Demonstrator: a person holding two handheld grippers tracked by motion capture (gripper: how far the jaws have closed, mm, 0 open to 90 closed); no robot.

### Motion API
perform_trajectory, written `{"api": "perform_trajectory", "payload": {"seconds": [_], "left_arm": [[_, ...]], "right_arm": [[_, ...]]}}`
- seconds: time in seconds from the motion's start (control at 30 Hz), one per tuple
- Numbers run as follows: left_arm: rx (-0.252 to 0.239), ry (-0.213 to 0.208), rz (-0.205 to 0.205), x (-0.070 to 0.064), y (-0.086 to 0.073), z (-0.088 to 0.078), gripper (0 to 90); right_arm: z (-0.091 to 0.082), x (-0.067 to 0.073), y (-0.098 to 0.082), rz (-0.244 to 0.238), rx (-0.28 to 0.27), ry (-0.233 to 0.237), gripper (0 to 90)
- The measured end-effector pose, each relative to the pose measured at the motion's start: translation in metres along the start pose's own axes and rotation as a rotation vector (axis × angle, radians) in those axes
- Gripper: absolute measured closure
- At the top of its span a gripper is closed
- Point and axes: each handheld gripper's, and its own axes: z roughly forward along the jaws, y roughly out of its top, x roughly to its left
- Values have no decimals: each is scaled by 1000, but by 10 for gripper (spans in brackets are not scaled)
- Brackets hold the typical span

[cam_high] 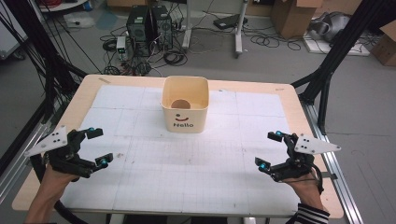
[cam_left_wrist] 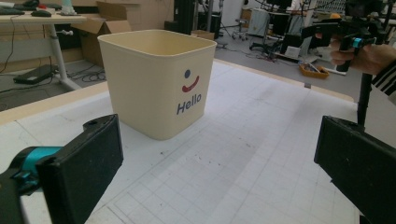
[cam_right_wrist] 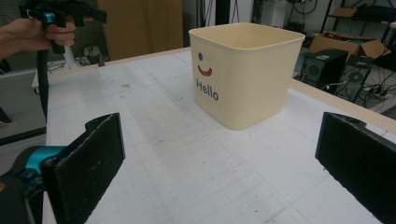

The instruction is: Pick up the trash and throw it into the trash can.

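The left claw hangs just above the near left part of the desk, its jaws spread wide apart with nothing between them. The right claw mirrors it over the near right part, jaws likewise wide apart and empty. Each is held in a hand: the left hand comes up from the bottom left corner, the right hand from a striped sleeve at the bottom right. Both claws aim inward and forward, toward the middle of the desk.

Between and beyond them stands the tub, cream-coloured, upright on its base, its open mouth facing straight up. It is squarish with rounded corners, a little wider at the rim than at the foot, so its main axis runs vertically. The printed side, a smiling face above the word "Hello", faces the person's edge of the desk. In the high view a round brownish thing lies on the bottom inside; what it is cannot be told.

The tub sits toward the far middle of the desk, well apart from both claws and set back from the far edge. A white gridded sheet covers most of the top, leaving a wooden border all round. The whole stretch of sheet between the claws and the tub lies bare, and there is open room on both flanks of the tub.
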Motion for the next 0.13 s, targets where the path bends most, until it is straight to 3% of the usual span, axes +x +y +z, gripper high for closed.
{"api": "perform_trajectory", "payload": {"seconds": [0.13], "left_arm": [[-2, -5, -1, 0, 0, -1, 17]], "right_arm": [[-1, 0, 0, -3, -4, 1, 3]]}}
